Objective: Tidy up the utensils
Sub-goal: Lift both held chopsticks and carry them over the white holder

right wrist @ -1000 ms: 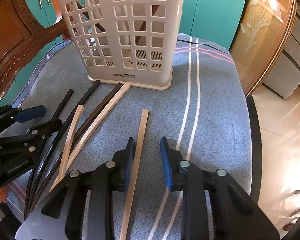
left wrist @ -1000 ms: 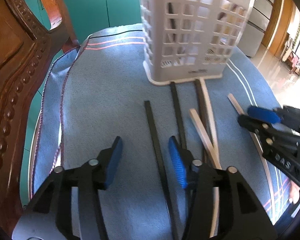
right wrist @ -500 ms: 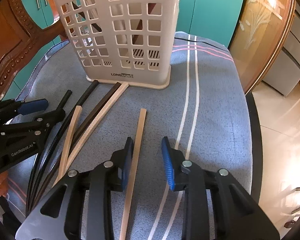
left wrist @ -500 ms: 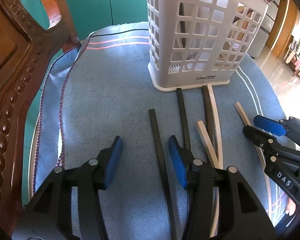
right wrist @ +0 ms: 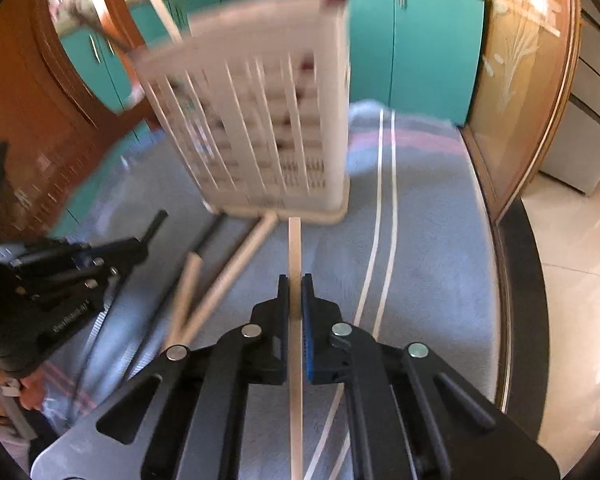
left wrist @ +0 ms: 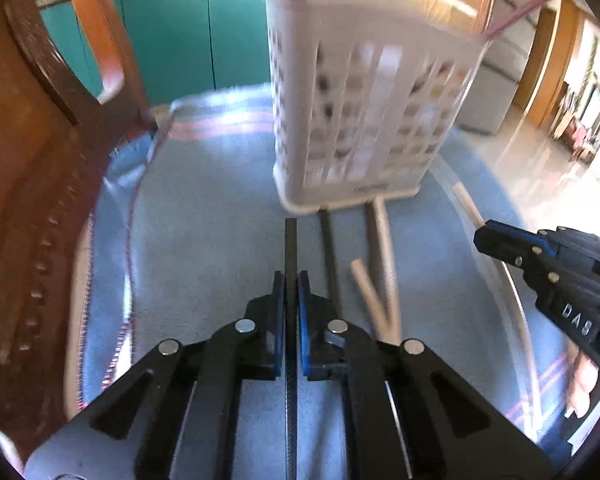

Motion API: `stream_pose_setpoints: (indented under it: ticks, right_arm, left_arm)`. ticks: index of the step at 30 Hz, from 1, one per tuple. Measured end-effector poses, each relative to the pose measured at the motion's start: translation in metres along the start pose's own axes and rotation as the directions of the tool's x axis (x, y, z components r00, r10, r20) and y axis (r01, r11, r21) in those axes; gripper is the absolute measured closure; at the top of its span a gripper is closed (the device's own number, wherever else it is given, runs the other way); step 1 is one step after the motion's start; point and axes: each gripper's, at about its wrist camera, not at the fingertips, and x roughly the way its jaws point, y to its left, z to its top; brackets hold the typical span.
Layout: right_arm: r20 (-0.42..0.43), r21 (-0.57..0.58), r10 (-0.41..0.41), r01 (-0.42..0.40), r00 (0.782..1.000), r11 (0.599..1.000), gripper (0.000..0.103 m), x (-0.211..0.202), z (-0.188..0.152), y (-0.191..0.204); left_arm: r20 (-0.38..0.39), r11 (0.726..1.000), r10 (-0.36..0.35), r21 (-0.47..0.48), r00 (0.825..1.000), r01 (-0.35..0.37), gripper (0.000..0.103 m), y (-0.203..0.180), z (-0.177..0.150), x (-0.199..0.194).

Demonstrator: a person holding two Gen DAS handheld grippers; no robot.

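A white slotted utensil basket [left wrist: 364, 112] [right wrist: 268, 132] stands upright on the blue cloth [left wrist: 204, 216] [right wrist: 432, 240], with a few sticks poking out of its top. My left gripper [left wrist: 291, 280] is shut on a black chopstick [left wrist: 291, 248] that points toward the basket's foot. My right gripper [right wrist: 295, 282] is shut on a pale wooden chopstick [right wrist: 295, 240]; it shows at the right edge of the left wrist view as the right gripper [left wrist: 485, 237]. Loose on the cloth lie another black chopstick [left wrist: 330, 256] and pale chopsticks [left wrist: 386, 256] [right wrist: 232, 268].
A carved wooden chair back [left wrist: 32, 184] rises close on the left. Teal cabinets [left wrist: 180, 28] [right wrist: 428, 48] stand behind the table. The cloth's right edge drops to a tiled floor [right wrist: 572, 264]. A hand [right wrist: 20, 392] holds the left gripper's handle.
Both grippers closed, the left on the black chopstick and the right on the pale one. Both rose, and the view now takes in the basket's top.
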Motion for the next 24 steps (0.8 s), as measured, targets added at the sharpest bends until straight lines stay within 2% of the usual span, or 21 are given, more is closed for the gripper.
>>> stream_pose_setpoints:
  ticks: [4, 6, 9, 11, 14, 18, 20, 21, 24]
  right_arm:
    - [0.12, 0.031, 0.053, -0.057, 0.991, 0.998, 0.097, -0.049, 0.006, -0.004]
    - [0.178, 0.022, 0.097, -0.102, 0.979, 0.994, 0.097, -0.072, 0.006, -0.004]
    - [0.201, 0.0, 0.186, -0.19, 0.962, 0.982, 0.097, -0.092, 0.008, -0.003]
    - [0.219, -0.007, 0.192, -0.195, 0.957, 0.981, 0.097, -0.103, 0.012, 0.001]
    - [0.254, -0.008, 0.179, -0.183, 0.95, 0.983, 0.096, -0.125, 0.019, 0.003]
    - [0.328, 0.004, 0.173, -0.184, 0.929, 0.983, 0.097, -0.15, 0.043, -0.003]
    - [0.389, 0.021, 0.148, -0.169, 0.909, 0.985, 0.097, -0.169, 0.06, -0.007]
    - [0.425, 0.027, 0.145, -0.172, 0.894, 0.985, 0.097, -0.179, 0.069, -0.009]
    - [0.521, 0.055, 0.121, -0.175, 0.845, 0.983, 0.096, -0.206, 0.092, -0.015]
  left_arm:
    - [0.102, 1.0, -0.014, -0.023, 0.995, 0.017, 0.096, 0.0, 0.006, -0.047]
    - [0.175, 0.999, -0.033, -0.022, 0.984, 0.038, 0.096, -0.004, 0.013, -0.077]
    - [0.257, 0.997, -0.067, -0.021, 0.964, 0.074, 0.096, -0.009, 0.022, -0.113]
    - [0.306, 0.998, -0.061, -0.008, 0.95, 0.067, 0.096, -0.015, 0.027, -0.135]
    - [0.388, 0.997, -0.075, 0.012, 0.919, 0.076, 0.096, -0.021, 0.044, -0.167]
    - [0.486, 0.997, -0.073, 0.019, 0.871, 0.073, 0.096, -0.026, 0.072, -0.206]
    - [0.526, 0.997, -0.073, 0.018, 0.847, 0.075, 0.096, -0.025, 0.089, -0.217]
    - [0.552, 0.997, -0.08, 0.026, 0.83, 0.078, 0.096, -0.026, 0.098, -0.223]
    - [0.603, 0.996, -0.078, 0.011, 0.794, 0.09, 0.096, -0.026, 0.12, -0.237]
